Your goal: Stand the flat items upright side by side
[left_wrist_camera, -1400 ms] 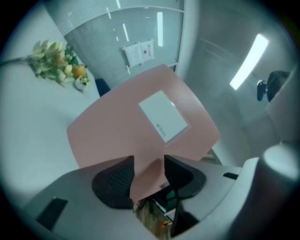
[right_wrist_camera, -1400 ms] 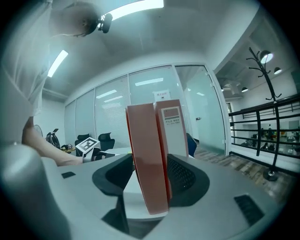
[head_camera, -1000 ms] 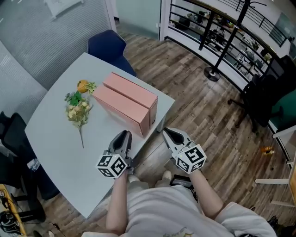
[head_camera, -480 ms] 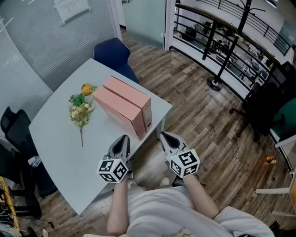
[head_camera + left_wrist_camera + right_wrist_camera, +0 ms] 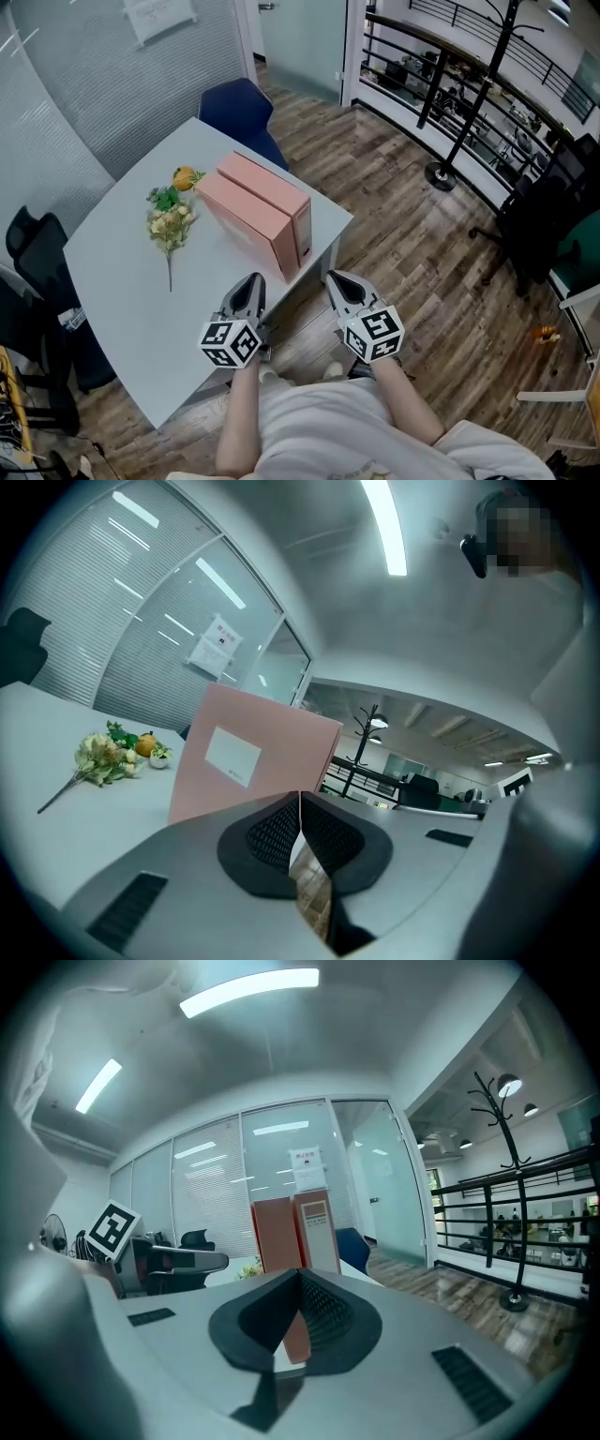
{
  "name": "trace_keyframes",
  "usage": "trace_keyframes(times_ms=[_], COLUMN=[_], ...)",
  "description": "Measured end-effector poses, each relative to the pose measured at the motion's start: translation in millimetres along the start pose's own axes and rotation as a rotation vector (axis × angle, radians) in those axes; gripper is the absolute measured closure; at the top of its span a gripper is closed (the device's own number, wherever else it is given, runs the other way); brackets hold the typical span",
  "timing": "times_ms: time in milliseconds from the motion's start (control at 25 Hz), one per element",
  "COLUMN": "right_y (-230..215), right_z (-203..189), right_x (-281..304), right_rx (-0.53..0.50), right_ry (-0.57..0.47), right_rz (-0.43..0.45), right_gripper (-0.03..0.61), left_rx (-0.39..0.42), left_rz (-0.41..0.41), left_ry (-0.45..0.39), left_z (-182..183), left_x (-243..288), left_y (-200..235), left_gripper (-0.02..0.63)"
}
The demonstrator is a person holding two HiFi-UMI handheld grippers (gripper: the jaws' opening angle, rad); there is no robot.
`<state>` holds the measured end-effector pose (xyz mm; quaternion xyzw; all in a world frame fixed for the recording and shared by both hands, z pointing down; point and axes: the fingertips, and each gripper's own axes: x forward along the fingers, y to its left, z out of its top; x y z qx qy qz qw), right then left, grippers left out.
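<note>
Two pink flat boxes stand upright side by side on the grey table point(image 5: 122, 281): the nearer box point(image 5: 246, 214) and the farther box point(image 5: 269, 184). My left gripper point(image 5: 254, 278) hovers just short of their near end, over the table's edge, shut and empty. My right gripper point(image 5: 334, 276) is level with it off the table's corner, also shut with nothing in it. In the left gripper view the shut jaws point(image 5: 300, 801) point at one box's broad labelled face point(image 5: 253, 757). The right gripper view shows its shut jaws point(image 5: 300, 1277) facing both narrow box ends point(image 5: 296, 1232).
A small bunch of flowers point(image 5: 169, 223) and an orange fruit point(image 5: 184, 175) lie left of the boxes. A blue chair point(image 5: 238, 108) stands behind the table and a black chair point(image 5: 28, 246) to its left. A coat stand point(image 5: 459, 94) and a railing are at the back right over wooden floor.
The left gripper has drawn slightly back from the boxes' near end. The boxes, flowers and right gripper stay much as they were; the head view has shifted a little.
</note>
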<state>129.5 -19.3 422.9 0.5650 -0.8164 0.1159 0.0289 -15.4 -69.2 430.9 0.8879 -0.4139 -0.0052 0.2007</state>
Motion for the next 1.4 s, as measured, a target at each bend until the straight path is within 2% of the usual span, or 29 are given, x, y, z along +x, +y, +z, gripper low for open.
trace_keyframes(times_ms=[600,1400], right_y=[4.2,7.5], right_z=[-1.7,-0.3], right_x=[3.0,-5.0], right_rx=[-0.011,0.024], right_ry=[0.014,-0.012], right_rz=[-0.005,0.059], right_gripper=[0.561,0.561], left_rx=[-0.006,-0.029], left_rz=[-0.019,0.035], left_ry=[0.012,0.002], left_z=[2.6,-1.1], left_x=[3.0,-5.6], left_y=[1.4,7.4], left_gripper=[0.601,0.601])
